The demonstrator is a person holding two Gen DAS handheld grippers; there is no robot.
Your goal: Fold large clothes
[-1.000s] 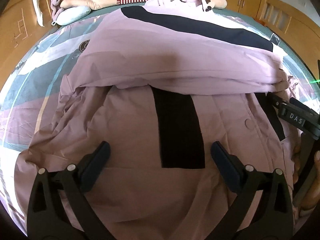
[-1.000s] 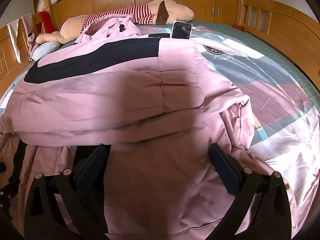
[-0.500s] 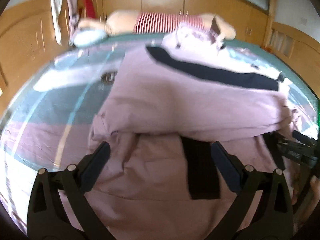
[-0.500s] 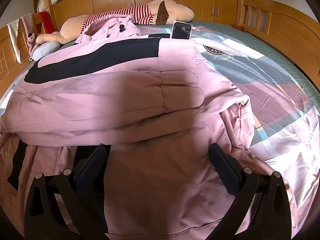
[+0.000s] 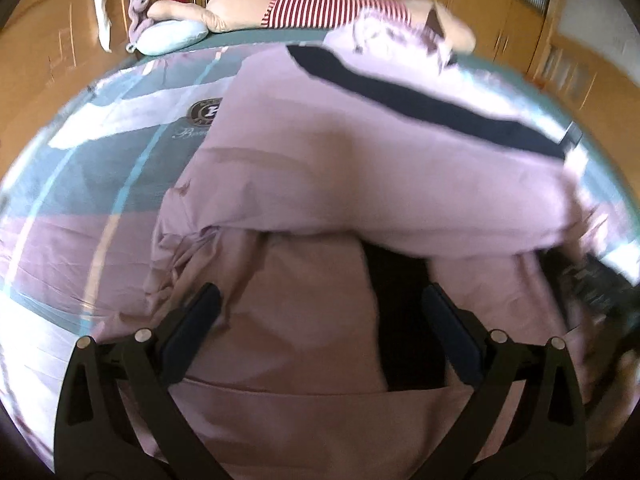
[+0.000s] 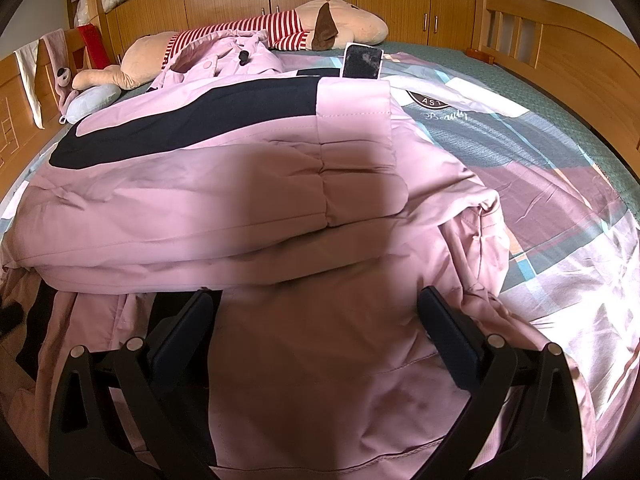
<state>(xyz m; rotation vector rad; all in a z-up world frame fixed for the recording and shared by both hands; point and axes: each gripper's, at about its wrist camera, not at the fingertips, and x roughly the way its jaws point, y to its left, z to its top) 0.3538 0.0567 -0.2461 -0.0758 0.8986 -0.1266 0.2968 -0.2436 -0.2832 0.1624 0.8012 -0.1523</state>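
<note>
Puffy pink jacket (image 6: 248, 200), black stripe, sleeve folded across, on glossy patterned bed (image 6: 560, 184). Left hand-held gripper (image 5: 320, 320) and right hand-held gripper (image 6: 316, 316): jaws apart, empty.

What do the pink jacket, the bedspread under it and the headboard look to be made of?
Pink jacket: seemingly a thin padded woven synthetic, matte, with soft puffy folds and stitched cuff seams. Bedspread: probably satin-like fabric, since its printed panels shine and crease finely. Headboard: looks like varnished wood, orange-brown with a smooth gloss and slats.
</note>
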